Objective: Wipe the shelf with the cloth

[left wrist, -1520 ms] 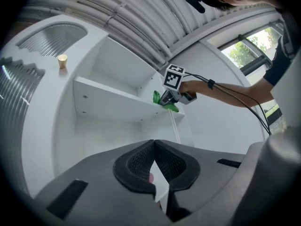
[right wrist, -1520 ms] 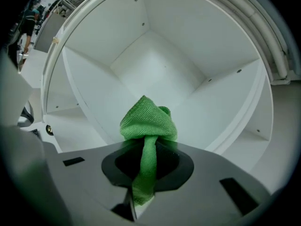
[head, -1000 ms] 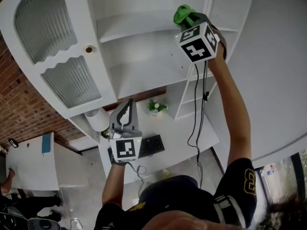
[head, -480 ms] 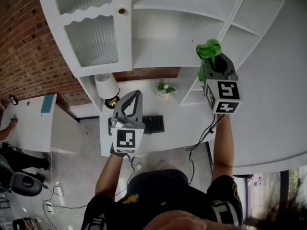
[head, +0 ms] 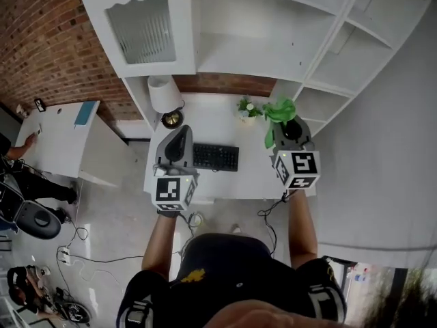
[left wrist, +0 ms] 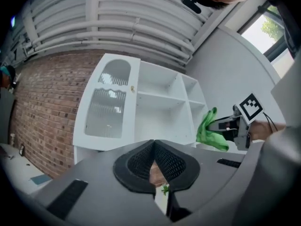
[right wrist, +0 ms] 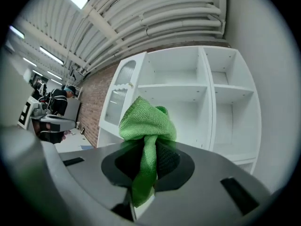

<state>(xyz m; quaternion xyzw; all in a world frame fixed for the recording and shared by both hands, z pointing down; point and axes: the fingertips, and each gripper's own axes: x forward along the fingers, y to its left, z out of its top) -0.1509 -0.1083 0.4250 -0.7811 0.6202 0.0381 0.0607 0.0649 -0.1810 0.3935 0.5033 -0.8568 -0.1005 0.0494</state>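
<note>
- Room: indoor space with a brick wall (head: pixel 48 53) at the back, a white bench (head: pixel 218 186) in front of it and a white shelf unit (head: pixel 273 39) above the bench.
- Left tongs (left wrist: pixel 154 145): closed, the two dark pads meeting at their tips with nothing held between them. They are held in the air over the left part of the bench.
- Right tongs (head: pixel 287 130): clamped on the green cloth (right wrist: pixel 146 124) and held over the right end of the bench.
- Cloth: bunched in a wad above the pad tips, with a narrow tail hanging down between the pads. It is in the air in front of the shelf unit and apart from every shelf board.
- Bench top: a black keyboard (head: pixel 216 156) lies between the two tongs. Farther back stand a small potted plant (head: pixel 247 108) and a white-shaded lamp (head: pixel 164 94).
- Shelf unit: open white compartments, with a door of rippled glass (head: pixel 145 26) on its left side.
</note>
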